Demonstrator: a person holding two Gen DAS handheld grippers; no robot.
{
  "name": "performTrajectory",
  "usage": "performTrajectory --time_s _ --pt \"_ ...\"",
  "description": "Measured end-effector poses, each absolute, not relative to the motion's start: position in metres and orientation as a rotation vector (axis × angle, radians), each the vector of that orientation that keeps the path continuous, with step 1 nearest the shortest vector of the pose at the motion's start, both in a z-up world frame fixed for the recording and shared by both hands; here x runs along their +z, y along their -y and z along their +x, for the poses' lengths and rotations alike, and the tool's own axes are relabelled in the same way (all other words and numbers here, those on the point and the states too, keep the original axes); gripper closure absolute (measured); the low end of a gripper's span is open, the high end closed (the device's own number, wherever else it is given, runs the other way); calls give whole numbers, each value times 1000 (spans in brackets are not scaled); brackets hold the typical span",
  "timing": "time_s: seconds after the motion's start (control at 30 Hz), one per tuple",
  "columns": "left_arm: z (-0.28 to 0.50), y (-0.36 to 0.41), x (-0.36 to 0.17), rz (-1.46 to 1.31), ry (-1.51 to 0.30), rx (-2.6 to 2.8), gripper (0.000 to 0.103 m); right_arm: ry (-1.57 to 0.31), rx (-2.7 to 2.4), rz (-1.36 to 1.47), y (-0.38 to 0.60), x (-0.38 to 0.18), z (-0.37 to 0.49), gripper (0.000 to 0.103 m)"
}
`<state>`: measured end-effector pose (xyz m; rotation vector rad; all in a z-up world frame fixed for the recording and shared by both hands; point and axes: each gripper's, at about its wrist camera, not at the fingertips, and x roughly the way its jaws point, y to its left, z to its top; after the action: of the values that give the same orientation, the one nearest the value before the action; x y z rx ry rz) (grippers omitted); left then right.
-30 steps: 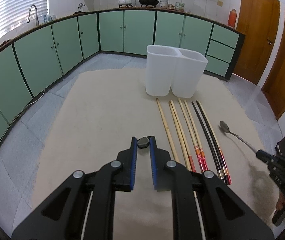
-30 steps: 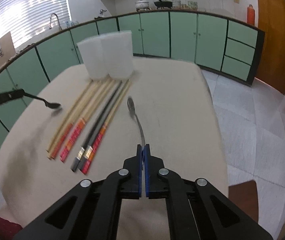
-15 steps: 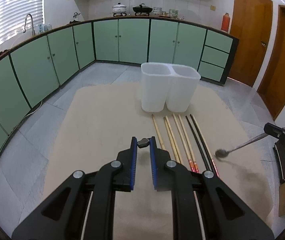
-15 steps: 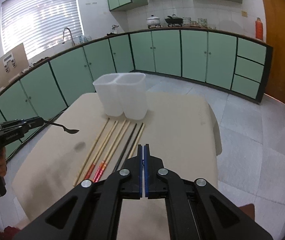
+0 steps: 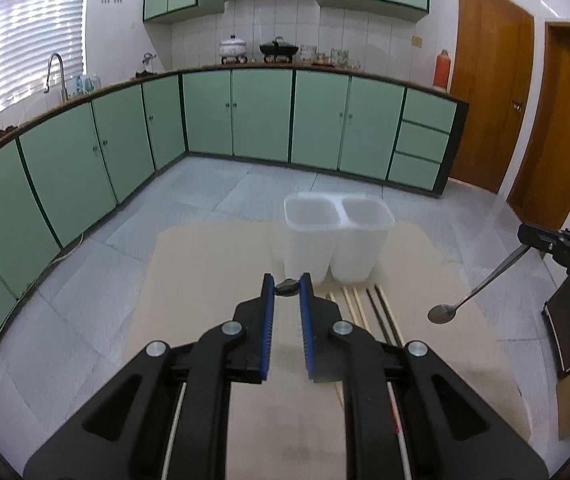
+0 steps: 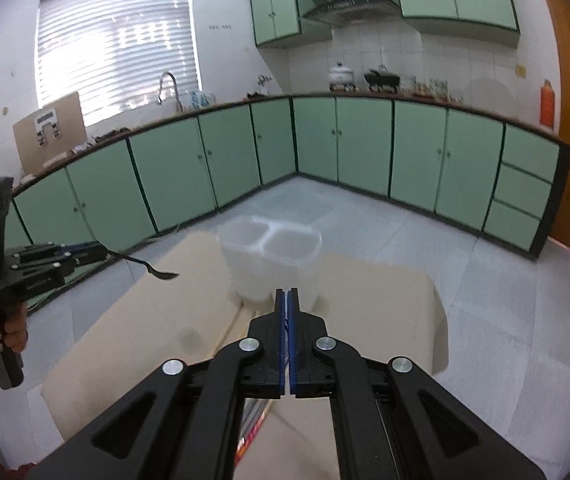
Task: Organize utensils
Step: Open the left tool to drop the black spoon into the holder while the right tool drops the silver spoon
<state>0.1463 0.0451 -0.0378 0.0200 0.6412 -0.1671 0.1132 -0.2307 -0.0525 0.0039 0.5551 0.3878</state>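
The beige table [image 5: 213, 264] carries one white two-compartment holder [image 5: 337, 236]; six chopsticks [image 5: 369, 308] lie in front of it. The left gripper [image 5: 284, 288] pinches one spoon [image 6: 157, 273], the right gripper [image 6: 286, 300] pinches a second spoon [image 5: 461, 304], both held in the air. A thin handle could twist and miss its compartment.

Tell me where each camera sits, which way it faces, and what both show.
Left wrist: rides the left gripper, faces the white holder and cabinets; own fingers pinch a spoon; right gripper dangles another spoon.
Right wrist: rides the right gripper, jaws shut, spoon hidden; left gripper and hand at left.
Shared: holder, chopsticks, table.
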Motion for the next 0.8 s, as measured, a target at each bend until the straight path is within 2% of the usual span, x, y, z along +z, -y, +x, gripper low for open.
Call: performTrajectory --time_s 0.23,0.43,0.8 --pt "178 -36 -2 32 -573 -194 91 -468 394 -40 217 -5 147 102" --pt "218 -18 6 48 -577 -240 91 -427 382 -73 200 21 187 102" --pt "289 4 -40 34 -728 -276 91 -543 346 -55 182 -38 270 102"
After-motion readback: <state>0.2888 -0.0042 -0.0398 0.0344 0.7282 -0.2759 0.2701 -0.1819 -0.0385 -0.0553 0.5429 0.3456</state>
